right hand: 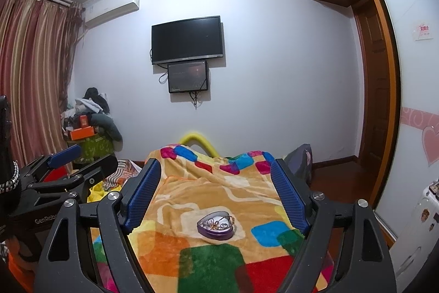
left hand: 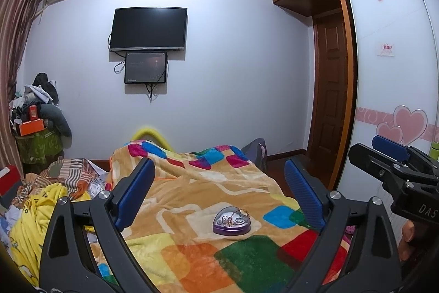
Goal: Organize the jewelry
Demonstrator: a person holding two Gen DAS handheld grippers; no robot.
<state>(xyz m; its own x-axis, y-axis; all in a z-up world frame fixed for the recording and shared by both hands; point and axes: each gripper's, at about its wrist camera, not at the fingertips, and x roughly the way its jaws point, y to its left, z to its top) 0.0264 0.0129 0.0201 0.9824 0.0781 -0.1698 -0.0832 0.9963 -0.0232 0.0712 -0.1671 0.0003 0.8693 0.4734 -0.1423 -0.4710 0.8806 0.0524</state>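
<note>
A purple heart-shaped jewelry box (left hand: 232,224) lies open on the colourful checked blanket (left hand: 192,199), with gold and silver pieces heaped inside it. The same box (right hand: 216,227) shows in the right wrist view. My left gripper (left hand: 219,177) hovers above the blanket, its blue pads wide apart with nothing between them; the box lies ahead, closer to the right pad. My right gripper (right hand: 215,173) is open too and empty, the box ahead between its two fingers. Each gripper shows at the edge of the other's view: the right gripper (left hand: 395,155), the left gripper (right hand: 68,158).
Crumpled yellow and striped bedding (left hand: 49,199) lies left of the blanket. A pile of clothes and boxes (left hand: 35,114) stands in the far left corner by the curtain. A TV (left hand: 148,29) hangs on the far wall. A wardrobe (left hand: 389,78) and wooden door (left hand: 329,89) stand at right.
</note>
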